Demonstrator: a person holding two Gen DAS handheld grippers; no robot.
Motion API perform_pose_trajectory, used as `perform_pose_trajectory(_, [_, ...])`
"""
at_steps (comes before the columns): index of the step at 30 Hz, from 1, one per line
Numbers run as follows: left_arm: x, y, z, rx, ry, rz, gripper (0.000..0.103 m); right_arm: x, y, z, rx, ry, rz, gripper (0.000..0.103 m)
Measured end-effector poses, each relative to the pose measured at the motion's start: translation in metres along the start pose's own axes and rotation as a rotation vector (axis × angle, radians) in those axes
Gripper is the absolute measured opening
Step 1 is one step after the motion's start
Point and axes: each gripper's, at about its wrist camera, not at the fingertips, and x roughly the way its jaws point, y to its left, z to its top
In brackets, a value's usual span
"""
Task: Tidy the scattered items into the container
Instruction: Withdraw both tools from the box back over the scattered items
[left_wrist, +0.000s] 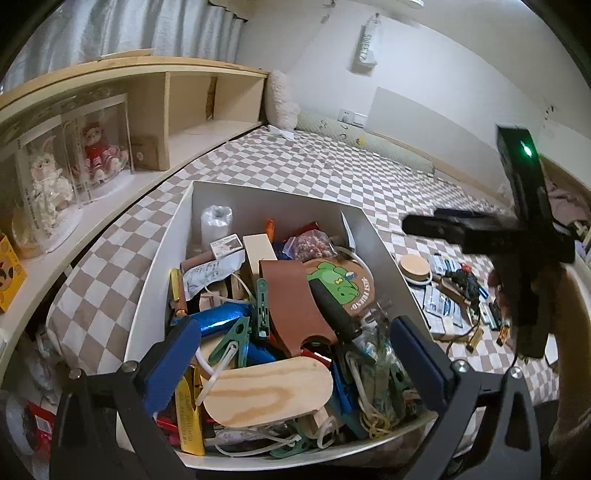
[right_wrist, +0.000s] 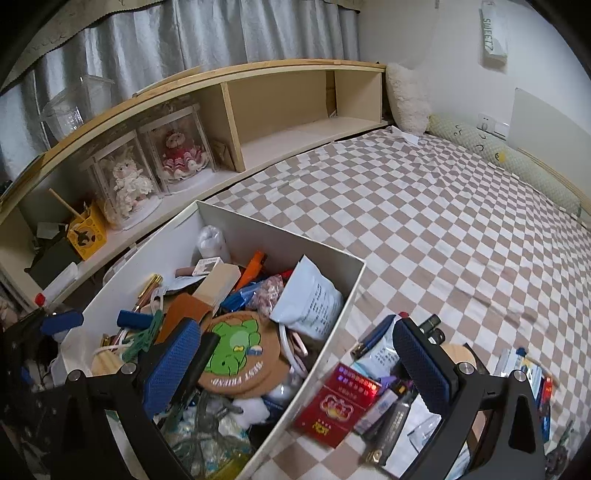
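Most of the job looks done, judging by how full the white container (left_wrist: 155, 280) already is. Through my left wrist view, my left gripper (left_wrist: 291, 354) hangs over its near end with the jaws spread wide and nothing between them; below lie a pale wooden board (left_wrist: 269, 391), green clothes pegs (left_wrist: 232, 339), a brown leather piece (left_wrist: 291, 295) and a round frog coaster (left_wrist: 341, 282). Beyond the container's right wall a small heap of scattered items (left_wrist: 450, 295) sits on the checkered bed (left_wrist: 332, 166), with my right gripper's dark body above it.

Through my right wrist view, my right gripper (right_wrist: 295, 373) straddles the container's (right_wrist: 321, 354) right wall, jaws wide and empty: one pad over the coaster (right_wrist: 236, 350) inside, the other over the heap outside. There a red cigarette pack (right_wrist: 338, 402), white sachets (right_wrist: 380, 358) and small dark bits remain on the bed (right_wrist: 443, 221). I judge that pile is what is left to carry in.
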Motion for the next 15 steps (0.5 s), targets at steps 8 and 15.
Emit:
perform_pose_trajectory(8, [-0.001,-0.01,0.001,0.001,-0.004,0.014,0.103,-0.02,0.001,-0.017,0.021,-0.027,0.004,0.103])
perform_pose_trajectory(15, [0.0,-0.022,-0.001,0.008,-0.003,0.007,0.103,-0.039,-0.002,-0.032,0.053,-0.058,0.008,0.103])
